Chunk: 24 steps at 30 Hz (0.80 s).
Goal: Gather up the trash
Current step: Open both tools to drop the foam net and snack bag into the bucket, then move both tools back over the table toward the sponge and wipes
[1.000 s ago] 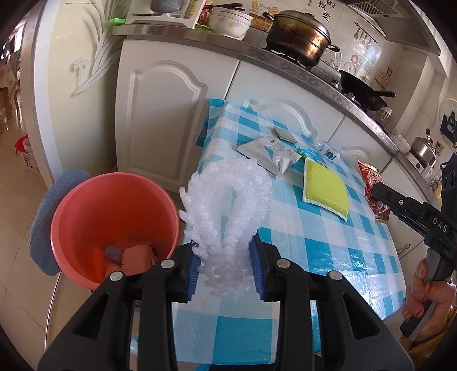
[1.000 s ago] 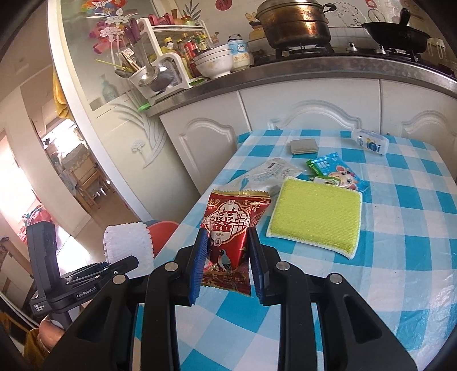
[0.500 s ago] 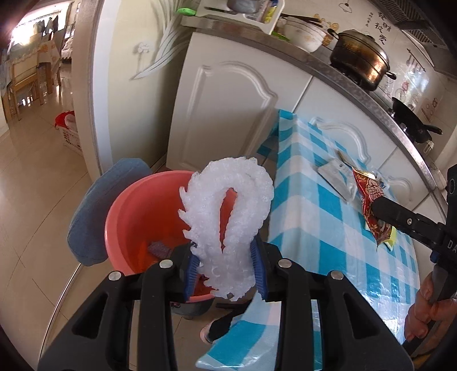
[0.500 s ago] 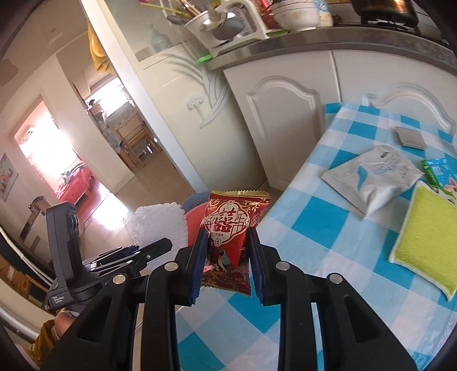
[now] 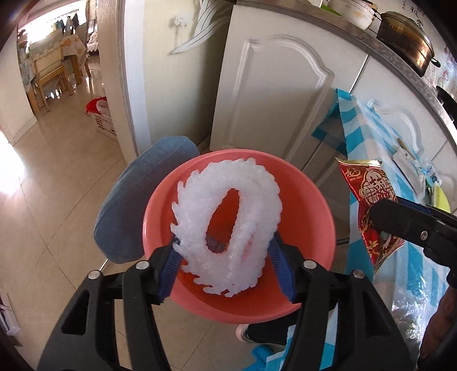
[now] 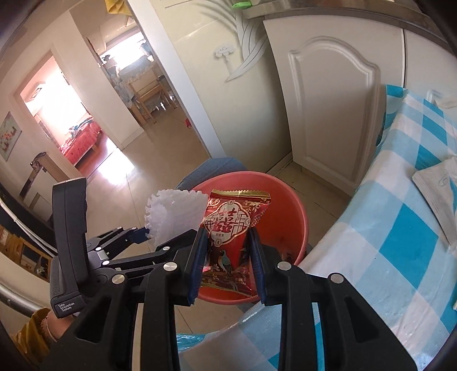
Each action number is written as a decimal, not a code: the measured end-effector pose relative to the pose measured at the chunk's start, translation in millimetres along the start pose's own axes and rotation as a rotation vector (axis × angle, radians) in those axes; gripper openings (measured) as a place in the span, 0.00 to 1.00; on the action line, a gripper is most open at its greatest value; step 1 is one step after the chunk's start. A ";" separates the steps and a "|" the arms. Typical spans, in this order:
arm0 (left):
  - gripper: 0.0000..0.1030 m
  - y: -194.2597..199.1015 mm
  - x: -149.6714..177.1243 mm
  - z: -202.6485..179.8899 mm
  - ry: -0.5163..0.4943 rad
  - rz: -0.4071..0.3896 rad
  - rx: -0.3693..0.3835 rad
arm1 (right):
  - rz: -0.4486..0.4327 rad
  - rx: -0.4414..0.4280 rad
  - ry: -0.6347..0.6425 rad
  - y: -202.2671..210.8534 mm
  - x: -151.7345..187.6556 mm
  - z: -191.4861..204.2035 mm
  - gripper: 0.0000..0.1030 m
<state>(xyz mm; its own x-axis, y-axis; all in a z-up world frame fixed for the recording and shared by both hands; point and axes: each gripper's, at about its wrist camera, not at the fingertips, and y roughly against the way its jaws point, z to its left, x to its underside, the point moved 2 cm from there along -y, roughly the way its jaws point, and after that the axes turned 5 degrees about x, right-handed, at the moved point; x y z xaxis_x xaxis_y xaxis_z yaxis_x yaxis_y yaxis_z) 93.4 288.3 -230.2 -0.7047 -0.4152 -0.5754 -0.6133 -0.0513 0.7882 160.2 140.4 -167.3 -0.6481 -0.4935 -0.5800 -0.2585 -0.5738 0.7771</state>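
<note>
- The desk [image 6: 400, 237] carries a blue-and-white checked cloth with a clear plastic cover; it stands against white kitchen cabinets [image 5: 274, 94], and a white wipes packet [image 6: 440, 199] lies at its far side.
- A salmon-red plastic basin [image 5: 311, 205] sits on the tiled floor [image 5: 57, 199] just beside the desk's end, with a blue-cushioned stool [image 5: 134, 199] touching its rim on the far side.
- On the counter above, a dark steel pot [image 5: 405, 37] and a white bowl [image 5: 351, 11] show; an open doorway leads to a room with a wooden table and chairs [image 5: 48, 65], and a white basket [image 5: 102, 122] stands on the floor by the door frame.
- The left tongs [image 5: 225, 265] hang over the basin's mouth, their jaws opening; the white foam fruit net [image 5: 228, 222] sits between the blue pads, which no longer squeeze it flat.
- The right tongs [image 6: 225, 262] stay clamped on the red snack wrapper [image 6: 231, 237], held upright over the basin's near rim, though the jaws are starting to ease apart.
- A second ago both tongs were over the desk, with the green sponge and packets ahead of them; now both have swung off its end to the basin, and the foam net, pinched narrow then, has spread wide.
</note>
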 end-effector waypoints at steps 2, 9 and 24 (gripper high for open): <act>0.77 1.1 -0.2 1.4 -0.014 -0.016 -0.033 | -0.008 0.006 0.021 -4.4 0.7 3.2 0.35; 0.88 5.8 -5.8 -3.2 -0.065 -0.044 -0.109 | -0.084 0.022 -0.003 10.0 8.7 -11.4 0.66; 0.91 33.3 -20.8 -52.4 -0.136 -0.096 -0.025 | -0.208 0.150 -0.098 93.2 42.8 -67.8 0.84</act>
<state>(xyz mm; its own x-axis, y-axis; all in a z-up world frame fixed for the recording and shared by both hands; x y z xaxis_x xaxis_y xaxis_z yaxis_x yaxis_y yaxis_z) 106.3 247.6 -180.5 -0.6860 -0.2810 -0.6712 -0.6722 -0.1083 0.7324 156.9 21.4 -136.3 -0.6346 -0.3053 -0.7100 -0.4917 -0.5492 0.6757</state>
